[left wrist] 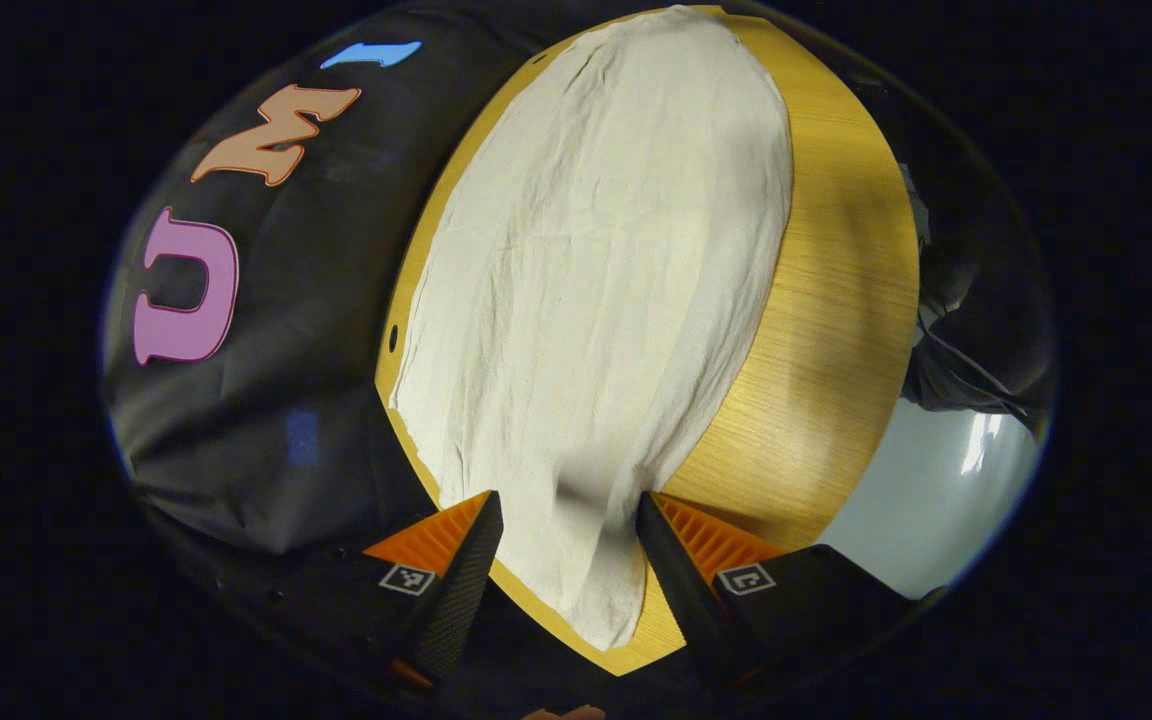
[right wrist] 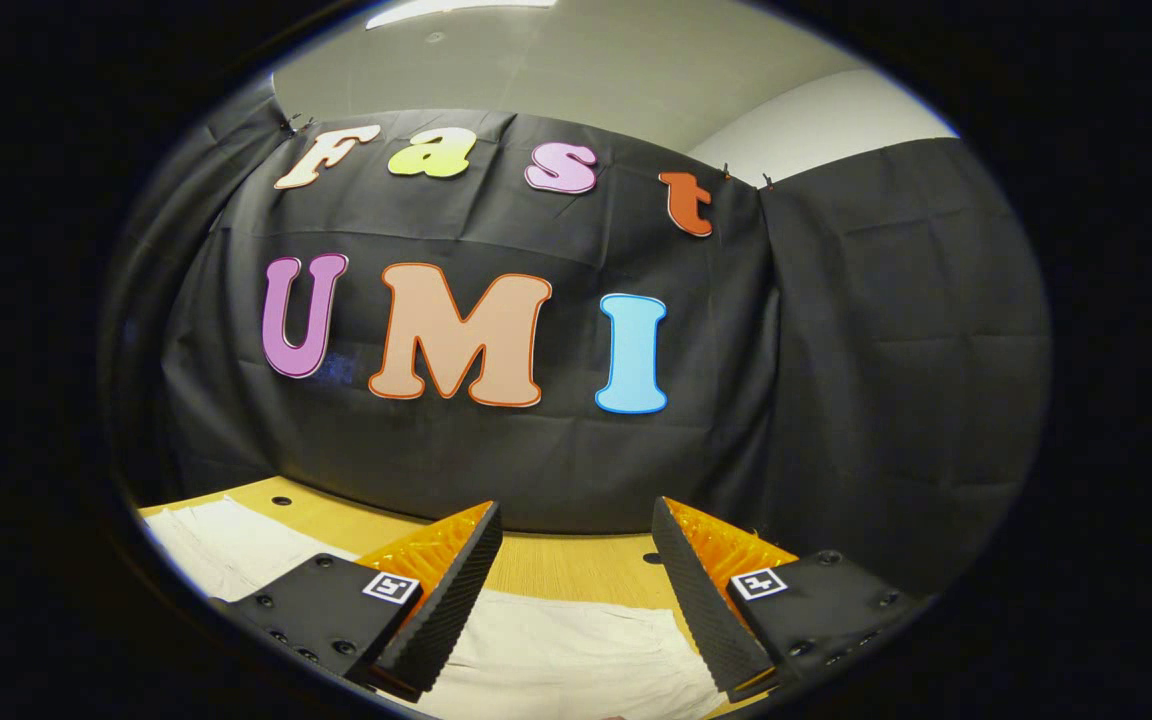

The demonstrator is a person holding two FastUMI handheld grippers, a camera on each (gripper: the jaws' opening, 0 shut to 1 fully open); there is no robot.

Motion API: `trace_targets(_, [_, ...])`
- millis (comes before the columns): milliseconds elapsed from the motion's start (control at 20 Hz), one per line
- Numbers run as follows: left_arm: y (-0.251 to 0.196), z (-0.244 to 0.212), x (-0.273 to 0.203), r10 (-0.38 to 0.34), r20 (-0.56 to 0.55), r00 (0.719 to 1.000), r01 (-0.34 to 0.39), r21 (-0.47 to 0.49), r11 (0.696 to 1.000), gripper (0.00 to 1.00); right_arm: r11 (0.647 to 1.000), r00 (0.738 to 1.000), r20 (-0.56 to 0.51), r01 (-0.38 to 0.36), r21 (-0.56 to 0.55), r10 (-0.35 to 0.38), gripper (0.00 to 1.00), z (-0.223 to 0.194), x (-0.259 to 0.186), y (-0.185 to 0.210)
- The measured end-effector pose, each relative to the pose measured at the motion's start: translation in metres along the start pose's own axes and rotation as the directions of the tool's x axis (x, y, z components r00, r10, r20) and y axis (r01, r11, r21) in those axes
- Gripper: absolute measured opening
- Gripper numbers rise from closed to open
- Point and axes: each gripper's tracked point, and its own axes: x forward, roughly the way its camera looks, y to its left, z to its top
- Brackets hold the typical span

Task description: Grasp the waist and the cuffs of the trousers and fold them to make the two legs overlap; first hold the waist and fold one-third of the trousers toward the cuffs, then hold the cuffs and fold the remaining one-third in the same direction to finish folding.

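Both of my tongs stand spread and empty over a wooden table [left wrist: 836,300], with nothing pinched between the fingers of either. My left gripper [left wrist: 568,545], seen in the left gripper view, hangs above the near end of the trousers [left wrist: 596,300], its fingers apart on either side of the pale cloth without pressing on it, as far as I can judge. The trousers lie stretched out along the table, running away from that gripper toward the far edge, close to the black booth wall [left wrist: 286,400] on one side and leaving a broad strip of bare wood on the other. They appear as one long, narrow, fairly smooth shape, so I judge that the two legs may already lie one upon the other, though I cannot tell this for certain, nor which end is the waist. My right gripper [right wrist: 576,590], in the right gripper view, is held level and looks at the booth wall, with the pale cloth lying on the table just below and in front of its parted fingers. No fold in thirds is visible yet: by my reading, the waist fold and the cuff fold both remain to be done, and a grasp on an end comes first.
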Motion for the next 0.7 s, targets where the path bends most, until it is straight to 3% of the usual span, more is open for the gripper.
trace_targets(150, [-0.005, -0.001, 0.006, -0.034, 0.003, 0.999, 0.034, -0.007, 0.999, 0.78, 1.000, 1.000, 0.000, 0.005, -0.010, -0.005, 0.97, 0.002, 0.000, -0.002])
trace_targets(200, [-0.008, 0.000, 0.006, -0.041, 0.002, 0.999, 0.041, 0.000, 0.999, 0.64, 1.000, 1.000, -0.001, 0.007, -0.014, -0.007, 0.97, 0.002, -0.001, -0.004])
trace_targets(300, [-0.010, -0.001, 0.007, -0.054, 0.001, 0.999, 0.054, 0.003, 0.999, 0.50, 1.000, 1.000, 0.002, 0.006, -0.028, -0.006, 0.97, 0.003, -0.002, -0.006])
trace_targets(450, [-0.017, -0.002, 0.008, -0.098, -0.016, 0.995, 0.098, -0.024, 0.995, 0.37, 0.999, 1.000, -0.006, -0.001, -0.054, 0.001, 0.97, 0.001, -0.002, -0.007])
trace_targets(550, [-0.024, -0.002, 0.007, -0.134, -0.029, 0.991, 0.133, -0.036, 0.990, 0.23, 0.996, 1.000, -0.021, -0.019, -0.090, 0.017, 0.98, -0.007, -0.004, -0.005])
trace_targets(600, [-0.026, -0.001, 0.008, -0.139, -0.034, 0.990, 0.138, -0.032, 0.990, 0.10, 0.992, 0.999, -0.033, -0.032, -0.118, 0.029, 0.97, -0.011, -0.004, -0.004])
trace_targets(700, [-0.025, -0.002, 0.007, -0.133, -0.034, 0.991, 0.132, -0.024, 0.991, 0.04, 0.982, 0.996, -0.061, -0.070, -0.178, 0.060, 0.97, -0.022, -0.006, -0.003])
